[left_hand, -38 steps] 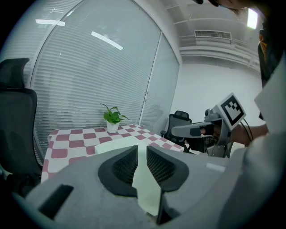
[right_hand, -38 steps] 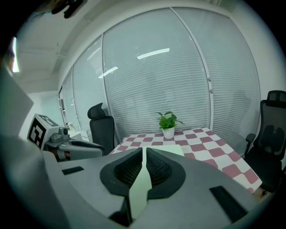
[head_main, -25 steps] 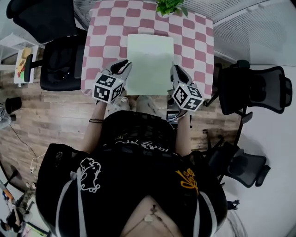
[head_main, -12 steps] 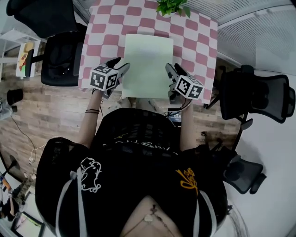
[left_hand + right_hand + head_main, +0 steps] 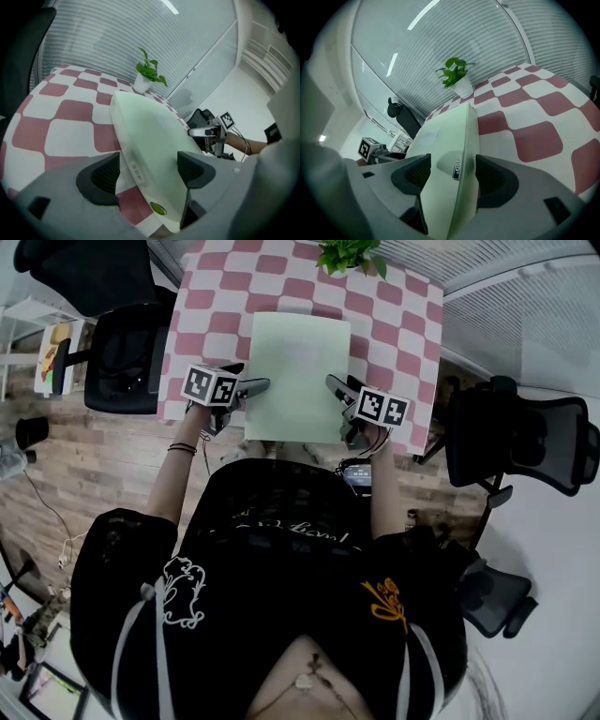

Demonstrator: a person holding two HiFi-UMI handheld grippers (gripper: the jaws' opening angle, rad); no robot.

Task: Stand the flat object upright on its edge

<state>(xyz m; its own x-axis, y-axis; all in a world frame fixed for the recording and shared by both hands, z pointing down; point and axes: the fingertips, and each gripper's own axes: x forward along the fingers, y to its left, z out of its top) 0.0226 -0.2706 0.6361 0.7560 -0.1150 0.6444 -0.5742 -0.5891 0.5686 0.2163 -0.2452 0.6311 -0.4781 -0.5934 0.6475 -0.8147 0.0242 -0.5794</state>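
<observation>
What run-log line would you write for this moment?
pale green flat rectangular board lies on pink-checked table | left gripper: jaws just opened, board edge between | right gripper: same

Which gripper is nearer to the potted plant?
Right. The right gripper is at the right edge of the green board, in line with the potted plant; the left gripper is at its left edge. Both pairs of jaws have just been opening, the board's edge between them.

Left hand-held gripper [image 5: 255, 387] and right hand-held gripper [image 5: 336, 388] just opened wide.
</observation>
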